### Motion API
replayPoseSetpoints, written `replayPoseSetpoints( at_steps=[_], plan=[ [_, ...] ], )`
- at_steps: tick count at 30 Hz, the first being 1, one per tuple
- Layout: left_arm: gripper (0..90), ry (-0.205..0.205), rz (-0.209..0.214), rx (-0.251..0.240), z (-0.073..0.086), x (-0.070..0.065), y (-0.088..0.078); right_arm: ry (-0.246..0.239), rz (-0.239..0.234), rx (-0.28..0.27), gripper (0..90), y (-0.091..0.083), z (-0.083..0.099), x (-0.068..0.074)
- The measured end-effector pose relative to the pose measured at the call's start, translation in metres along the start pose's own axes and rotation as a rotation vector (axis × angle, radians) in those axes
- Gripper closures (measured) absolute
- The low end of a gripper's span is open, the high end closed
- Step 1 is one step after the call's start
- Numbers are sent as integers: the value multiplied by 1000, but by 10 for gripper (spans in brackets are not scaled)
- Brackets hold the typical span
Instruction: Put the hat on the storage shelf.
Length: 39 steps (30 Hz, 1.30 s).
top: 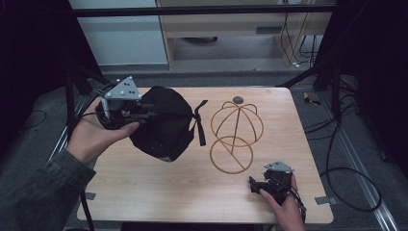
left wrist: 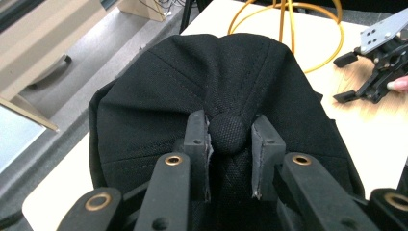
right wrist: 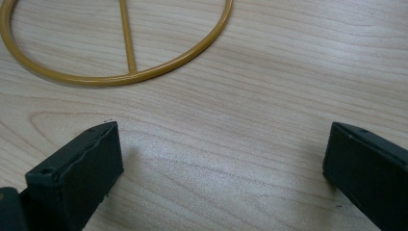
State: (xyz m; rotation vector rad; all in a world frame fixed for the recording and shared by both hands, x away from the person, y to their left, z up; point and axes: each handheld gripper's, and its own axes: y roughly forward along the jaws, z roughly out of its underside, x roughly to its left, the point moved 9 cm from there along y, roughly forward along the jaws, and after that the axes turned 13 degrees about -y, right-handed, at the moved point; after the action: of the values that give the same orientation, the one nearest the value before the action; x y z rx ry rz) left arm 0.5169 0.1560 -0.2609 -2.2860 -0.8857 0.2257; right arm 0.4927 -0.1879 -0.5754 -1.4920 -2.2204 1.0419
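Black fabric baseball cap [top: 163, 122] held over the left half of the light wooden table [top: 159, 187], its crown button pinched between the closed jaws of the left gripper [left wrist: 230, 144]. Just right of it, yellow wire dome-shaped hat stand [top: 235, 134] upright on the tabletop. Right gripper [right wrist: 221, 168] low at the near right edge, jaws spread wide, holding nothing.

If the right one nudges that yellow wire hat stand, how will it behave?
The wire stand looks thin and open, so probably light and likely to slide on the smooth table. Its flat ring base should resist tipping, though its dome stands tall.
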Motion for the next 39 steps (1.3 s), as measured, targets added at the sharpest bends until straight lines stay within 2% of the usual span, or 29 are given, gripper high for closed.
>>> replayPoseSetpoints(
  at_steps=[8, 13, 20, 22, 24, 29, 35, 39],
  plan=[
    [727, 4, 18, -28, -22, -12, -5, 1, 0, -3, 4, 0, 0, 0],
    [727, 34, 19, -29, -37, -21, -7, 1, 0, -4, 4, 0, 0, 0],
    [728, 34, 27, -59, -58, -25, -3, 1, -2, -3, 4, 0, 0, 0],
    [727, 29, 40, -71, -68, -25, 1, 1, -2, -3, 4, 0, 0, 0],
    [728, 31, 41, -71, -72, -27, 2, 2, -2, -2, 4, 0, 0, 0],
    [728, 43, 58, -70, -89, -38, 13, 2, -3, -3, 4, 0, 0, 0],
    [728, 77, 78, -32, -103, -49, 32, 3, -3, -3, 4, 0, 0, 0],
    [728, 86, 82, -33, -114, -50, 43, 3, -3, -3, 3, 0, 0, 0]
  ],
)
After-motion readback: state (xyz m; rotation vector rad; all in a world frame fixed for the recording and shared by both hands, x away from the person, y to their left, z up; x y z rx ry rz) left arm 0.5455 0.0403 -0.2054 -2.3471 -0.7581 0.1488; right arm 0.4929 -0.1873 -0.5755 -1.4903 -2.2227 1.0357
